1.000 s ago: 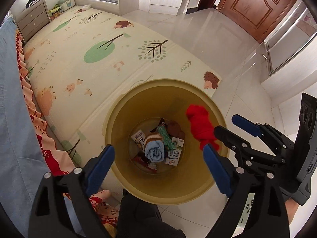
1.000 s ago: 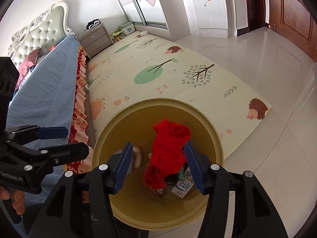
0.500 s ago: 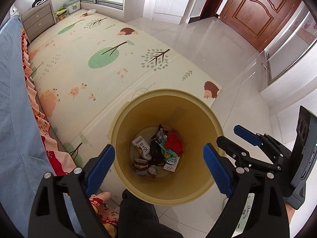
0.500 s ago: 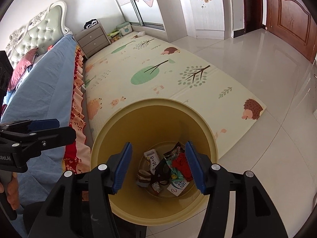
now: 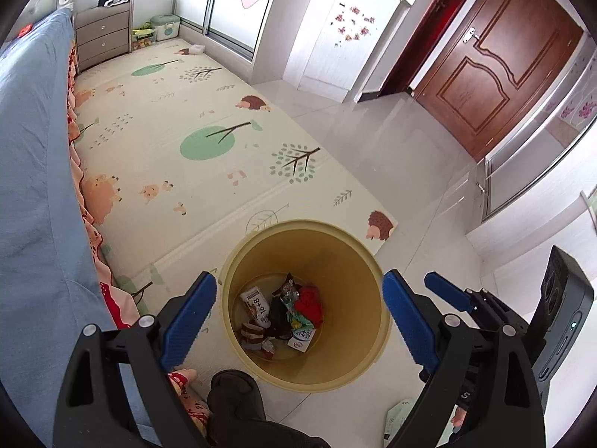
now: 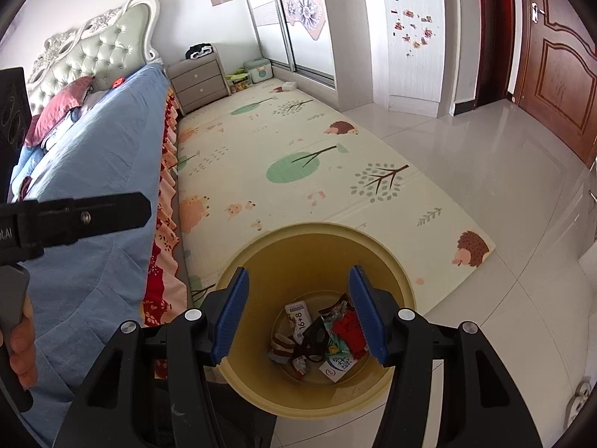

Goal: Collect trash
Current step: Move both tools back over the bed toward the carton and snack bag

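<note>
Right gripper hovers above round yellow plastic bin, blue-padded jaws wide apart, holding nothing. Left gripper likewise spread wide and empty over same bin. Trash lies on bin floor: red crumpled cloth, white "16+8" carton, wrappers. Bin stands at near edge of cream tree-print play mat, just right of blue-covered bed. Risk: white scrap on tile near bin could get missed; low gripper swing could tip bin.

You stand on glossy white tile beside a patterned play mat, a blue-covered bed, a grey nightstand and a brown wooden door.
</note>
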A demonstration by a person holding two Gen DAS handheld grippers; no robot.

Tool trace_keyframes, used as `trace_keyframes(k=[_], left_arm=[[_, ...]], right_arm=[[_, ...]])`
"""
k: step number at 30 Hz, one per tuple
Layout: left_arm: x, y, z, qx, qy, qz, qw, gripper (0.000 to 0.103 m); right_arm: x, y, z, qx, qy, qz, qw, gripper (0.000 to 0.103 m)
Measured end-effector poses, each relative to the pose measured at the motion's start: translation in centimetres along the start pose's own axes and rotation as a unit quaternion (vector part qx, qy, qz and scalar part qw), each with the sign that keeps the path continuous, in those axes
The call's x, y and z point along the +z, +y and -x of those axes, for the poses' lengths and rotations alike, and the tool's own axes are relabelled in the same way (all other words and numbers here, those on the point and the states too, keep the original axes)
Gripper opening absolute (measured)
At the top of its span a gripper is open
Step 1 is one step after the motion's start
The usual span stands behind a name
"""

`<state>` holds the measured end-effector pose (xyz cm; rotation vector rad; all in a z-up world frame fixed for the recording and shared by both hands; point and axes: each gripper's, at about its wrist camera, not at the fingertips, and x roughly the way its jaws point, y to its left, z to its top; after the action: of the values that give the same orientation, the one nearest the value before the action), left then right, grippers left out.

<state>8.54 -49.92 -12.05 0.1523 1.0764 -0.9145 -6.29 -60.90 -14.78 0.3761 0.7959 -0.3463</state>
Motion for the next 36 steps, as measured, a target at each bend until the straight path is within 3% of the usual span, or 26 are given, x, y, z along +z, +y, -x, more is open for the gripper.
trace_keyframes(k=[8, 14, 20, 24, 30, 36], left_arm=[[-1.1, 6.4, 7.8, 0.051, -0.055, 0.012, 0.9971, 0.09], [-3.0, 13.0, 14.5, 0.1, -0.099, 0.034, 0.9894, 0.09], [-5.8, 19.4, 21.7, 0.189, -0.152, 0.049, 0.969, 0.091], [-7.4, 24.3, 25.5, 0.246, -0.178, 0.062, 0.9508, 0.092], [-9.7, 31.1, 29.1, 0.262, -0.192, 0.103, 0.9403, 0.092], [-11.1, 35.8, 31.2, 0.274, -0.205, 0.132, 0.9304, 0.092]], right_arm=[[1.6, 9.0, 1.1, 0.07, -0.016, 0.066, 0.995, 0.055], [2.8, 17.7, 1.5, 0.121, -0.021, 0.125, 0.985, 0.055], [3.6, 26.6, 2.3, 0.166, -0.029, 0.179, 0.969, 0.055], [3.4, 33.0, 1.8, 0.188, -0.023, 0.216, 0.958, 0.056], [3.3, 41.3, 0.1, 0.213, 0.004, 0.254, 0.943, 0.055], [4.2, 47.4, -2.3, 0.214, 0.021, 0.266, 0.94, 0.055]])
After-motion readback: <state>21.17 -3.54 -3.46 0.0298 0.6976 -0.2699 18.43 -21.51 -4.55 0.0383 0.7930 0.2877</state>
